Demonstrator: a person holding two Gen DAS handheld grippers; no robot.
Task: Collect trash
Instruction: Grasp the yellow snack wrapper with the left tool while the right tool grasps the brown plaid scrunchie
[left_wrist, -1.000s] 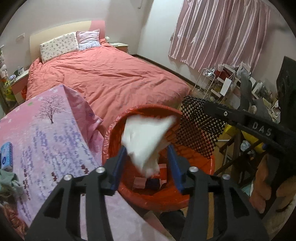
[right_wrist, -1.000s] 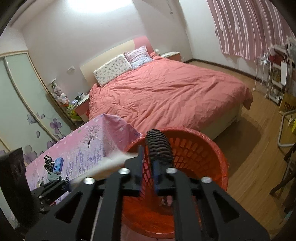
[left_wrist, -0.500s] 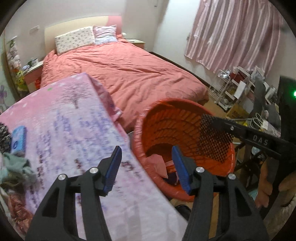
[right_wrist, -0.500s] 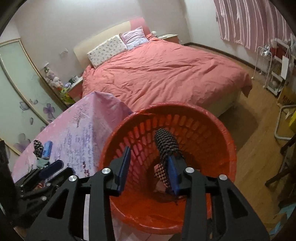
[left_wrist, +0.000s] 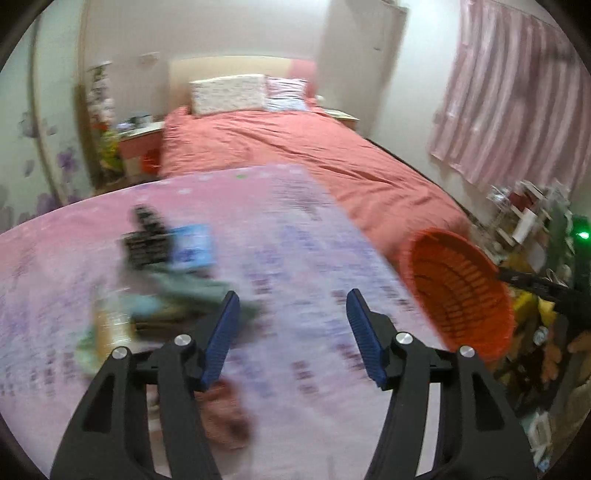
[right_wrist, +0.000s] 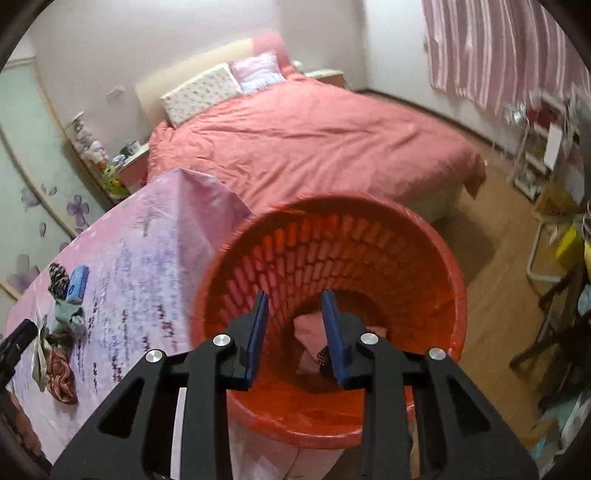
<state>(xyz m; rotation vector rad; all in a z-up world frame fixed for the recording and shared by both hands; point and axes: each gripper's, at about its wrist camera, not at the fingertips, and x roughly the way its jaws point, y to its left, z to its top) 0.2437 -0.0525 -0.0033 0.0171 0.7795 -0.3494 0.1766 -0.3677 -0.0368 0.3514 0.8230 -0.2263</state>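
Your left tongs (left_wrist: 291, 334) are matte black plastic frames with triangular cut-outs, silver round screw heads at the joints, and ribbed blue pads (left_wrist: 221, 334) lining each finger. Your right tongs (right_wrist: 295, 334) match: black arms, silver screws, flat blue pads (right_wrist: 256, 334).

A table covered with a pink patterned cloth (right_wrist: 147, 258) is seen, with a blue packet (right_wrist: 77, 282), a dark patterned item (right_wrist: 58, 275), crumpled grey-green fabric (right_wrist: 68, 314) and a dark red bundle (right_wrist: 61, 374) lying on it. An orange basket (right_wrist: 454, 295) is placed just beside the table's edge.
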